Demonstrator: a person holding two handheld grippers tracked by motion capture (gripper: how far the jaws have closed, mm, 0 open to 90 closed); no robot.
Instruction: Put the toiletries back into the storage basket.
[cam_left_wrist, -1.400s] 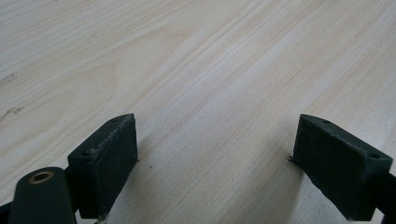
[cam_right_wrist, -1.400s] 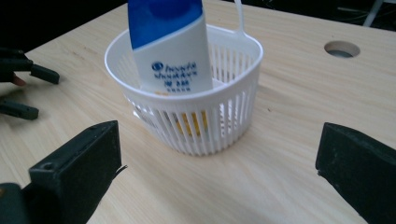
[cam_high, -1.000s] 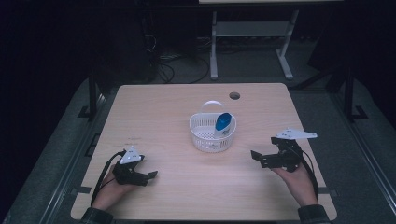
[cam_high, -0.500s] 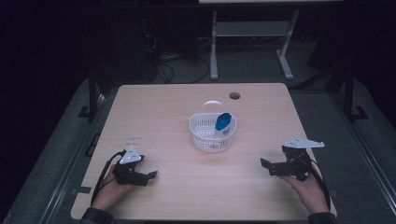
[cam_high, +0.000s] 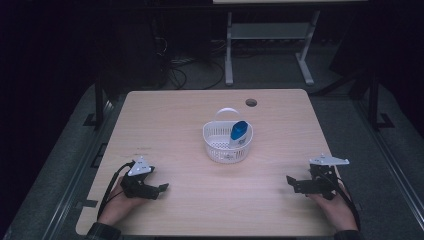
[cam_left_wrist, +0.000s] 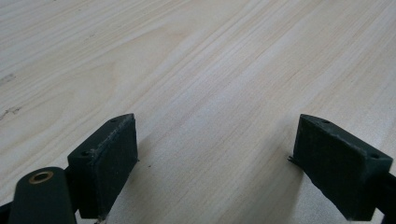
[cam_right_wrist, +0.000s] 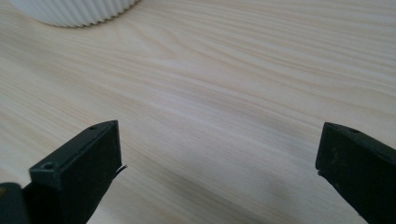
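The left gripper rests low on the near left part of the wooden table, its jaws spread with only bare wood between them, as the left gripper view shows. The right gripper sits near the table's near right corner, jaws likewise wide apart and holding nothing. Both lie well apart from the white slotted basket at the table's middle, whose ribbed wall appears far left in the right gripper view. A blue-capped bottle leans inside the basket's right side. A round cable hole lies beyond.
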